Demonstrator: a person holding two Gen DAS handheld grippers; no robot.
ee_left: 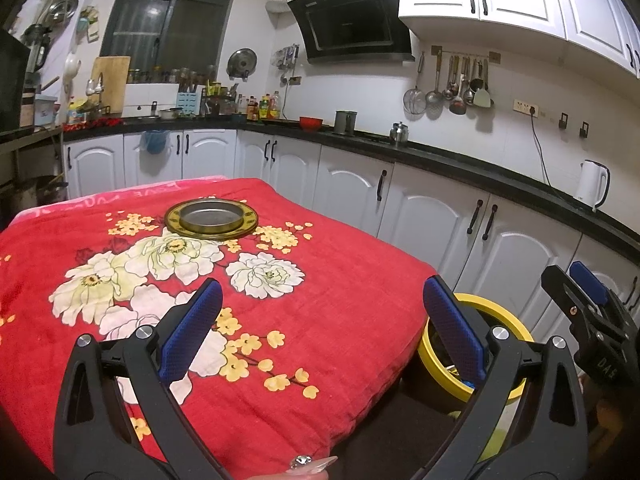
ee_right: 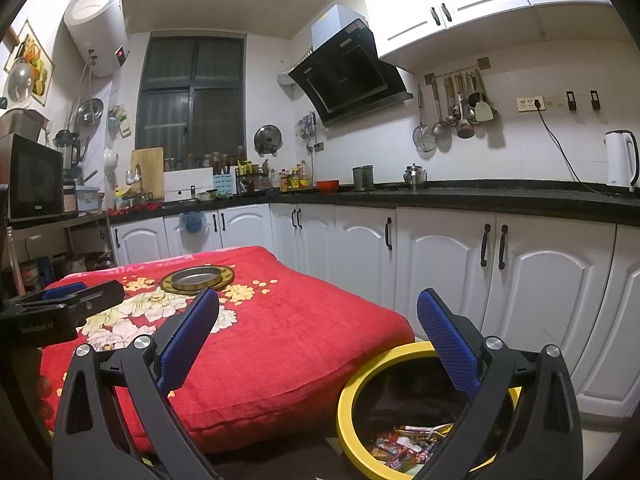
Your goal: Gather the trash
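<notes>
Left gripper [ee_left: 322,332]: jaws spread wide, nothing between them, held above the red floral blanket [ee_left: 340,300] covering the table. Right gripper [ee_right: 318,340]: also wide and empty, poised over the yellow-rimmed bin [ee_right: 348,400] that stands on the floor just beside the table's edge.

Trash: colourful wrappers [ee_right: 404,446] lie in the bottom of the bin. None visible on the blanket; only a round brass-rimmed metal tray [ee_left: 211,219] sits there, at the far side, and it looks empty.

Handling judgement: wrappers are light, thin, crinkly and probably slick. Pinch flat across a folded edge or bunched middle with the blue pads [ee_right: 188,336]; a light squeeze should suffice. No fragility concern. Collection appears finished or nearly so.
</notes>
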